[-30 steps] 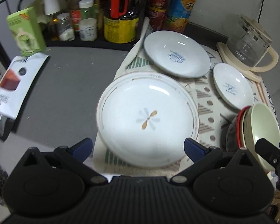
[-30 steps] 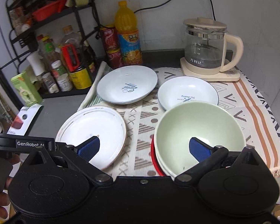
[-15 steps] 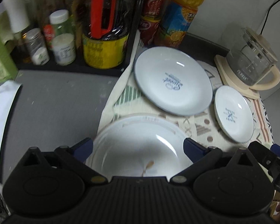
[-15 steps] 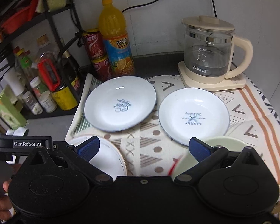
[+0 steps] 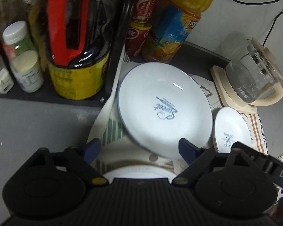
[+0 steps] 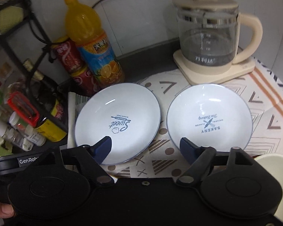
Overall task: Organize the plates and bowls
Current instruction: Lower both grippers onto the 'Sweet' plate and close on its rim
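While both jaw pairs have just been narrowing, empty, we reach: left gripper point(image 5: 139, 149) toward the white "Sweet" plate point(image 5: 165, 109) ahead, right gripper point(image 6: 145, 148) toward the "Bakery" plate point(image 6: 210, 115) right-ahead. Next, straddle rims.

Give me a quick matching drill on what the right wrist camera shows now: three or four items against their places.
Items:
1. Sweet plate
2. Bakery plate
3. kettle
4. juice bottle

Places:
A. back right, on its cream base
B. on the patterned cloth, right of its twin
C. against the wall, beside red cans
D. nearest the rack, left of its twin

Pairs: 1-D, 2-B, 3-A, 4-C
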`<action>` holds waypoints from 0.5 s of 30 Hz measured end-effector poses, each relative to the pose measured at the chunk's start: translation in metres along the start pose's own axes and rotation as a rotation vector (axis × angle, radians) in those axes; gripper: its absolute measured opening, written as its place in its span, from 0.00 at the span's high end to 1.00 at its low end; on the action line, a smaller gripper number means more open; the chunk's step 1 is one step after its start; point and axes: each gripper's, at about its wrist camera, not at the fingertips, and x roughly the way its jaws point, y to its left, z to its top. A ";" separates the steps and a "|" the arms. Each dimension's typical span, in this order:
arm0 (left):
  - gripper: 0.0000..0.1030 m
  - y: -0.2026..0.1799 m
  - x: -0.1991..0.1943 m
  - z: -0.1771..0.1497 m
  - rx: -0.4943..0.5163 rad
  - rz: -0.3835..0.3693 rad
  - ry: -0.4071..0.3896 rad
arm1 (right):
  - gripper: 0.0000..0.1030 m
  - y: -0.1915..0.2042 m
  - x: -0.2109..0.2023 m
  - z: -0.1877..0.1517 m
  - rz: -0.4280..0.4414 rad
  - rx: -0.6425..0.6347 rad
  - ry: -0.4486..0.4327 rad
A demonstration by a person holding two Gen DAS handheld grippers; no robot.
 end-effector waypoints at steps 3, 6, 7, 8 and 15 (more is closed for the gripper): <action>0.31 0.001 0.014 0.008 -0.009 -0.012 0.028 | 0.32 0.003 0.015 0.001 -0.002 0.031 0.040; 0.47 0.004 0.026 0.013 -0.023 -0.012 0.057 | 0.36 0.004 0.030 0.002 -0.001 0.073 0.086; 0.48 0.005 0.030 0.014 -0.024 -0.015 0.062 | 0.39 0.005 0.035 0.003 -0.003 0.085 0.099; 0.50 0.007 0.033 0.015 -0.027 -0.015 0.064 | 0.40 0.007 0.040 0.003 -0.006 0.092 0.109; 0.60 0.015 0.047 0.019 -0.038 -0.026 0.080 | 0.62 0.010 0.079 0.005 -0.022 0.134 0.196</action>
